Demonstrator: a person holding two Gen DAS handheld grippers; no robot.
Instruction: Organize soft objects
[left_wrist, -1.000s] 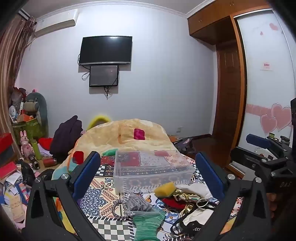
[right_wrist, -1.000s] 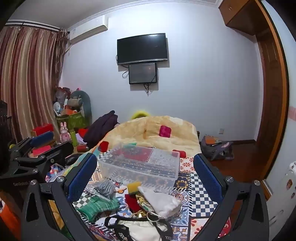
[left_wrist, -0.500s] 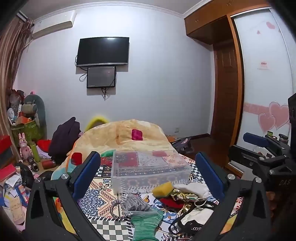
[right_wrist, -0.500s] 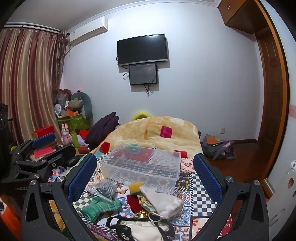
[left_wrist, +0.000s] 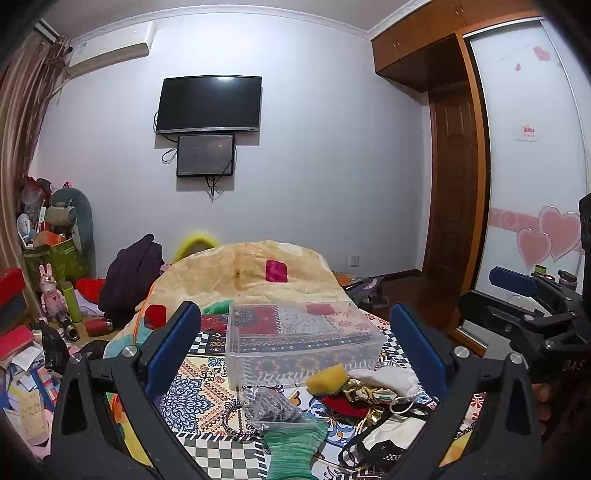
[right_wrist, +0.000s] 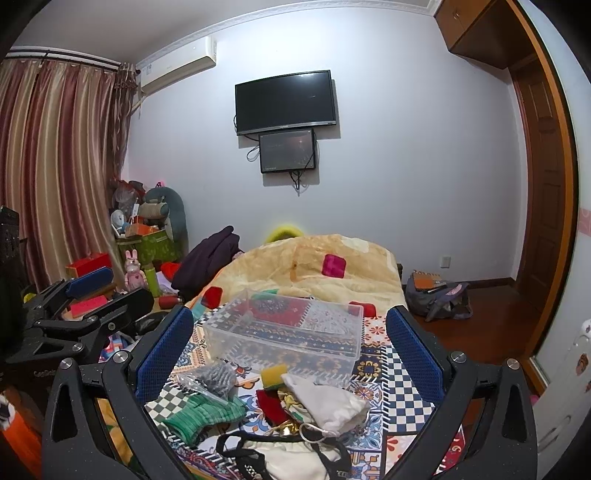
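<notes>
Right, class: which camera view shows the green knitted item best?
The right wrist view: the green knitted item lies whole on the patterned cloth. The left wrist view shows it cut off at the frame's bottom edge.

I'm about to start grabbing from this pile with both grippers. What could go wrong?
The black strap loops through the pile beside the white cloth, so lifting one item may drag others. The yellow sponge sits close against the clear bin; a wide-open right gripper could nudge the bin.
</notes>
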